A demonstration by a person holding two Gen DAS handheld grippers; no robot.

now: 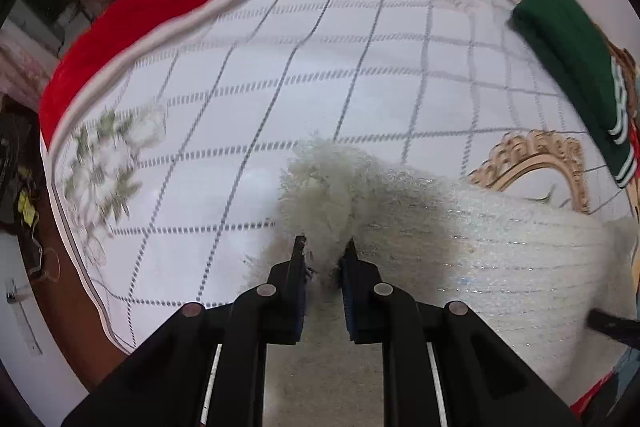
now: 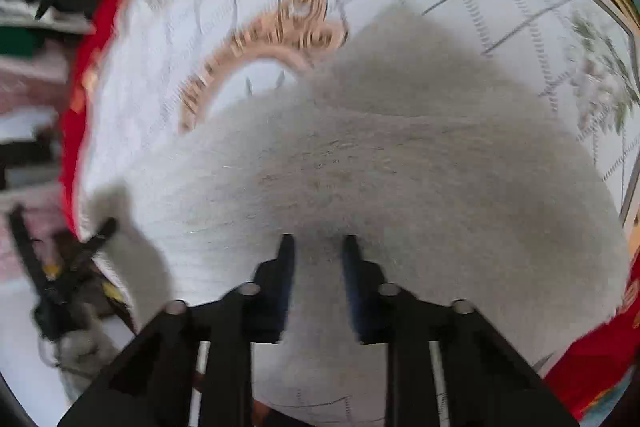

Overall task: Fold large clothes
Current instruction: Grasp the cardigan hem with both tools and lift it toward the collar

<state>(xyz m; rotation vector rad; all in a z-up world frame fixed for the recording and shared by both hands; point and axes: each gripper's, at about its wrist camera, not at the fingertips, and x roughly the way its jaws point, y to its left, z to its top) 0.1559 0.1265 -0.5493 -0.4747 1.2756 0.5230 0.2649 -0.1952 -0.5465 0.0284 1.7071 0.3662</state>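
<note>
Sweater on the cloth, around both grippers

The sweater (image 1: 460,239) lies on the tablecloth (image 1: 280,87), spreading right of the left gripper (image 1: 323,247); a folded garment (image 1: 568,67), seemingly, rests far right.

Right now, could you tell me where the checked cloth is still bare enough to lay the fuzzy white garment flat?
The widest bare patch of the checked cloth lies ahead of the left gripper, bordered by the red blanket and the green garment. It is crowded on the right, where the white garment covers the cloth near the gold arch print.
</note>
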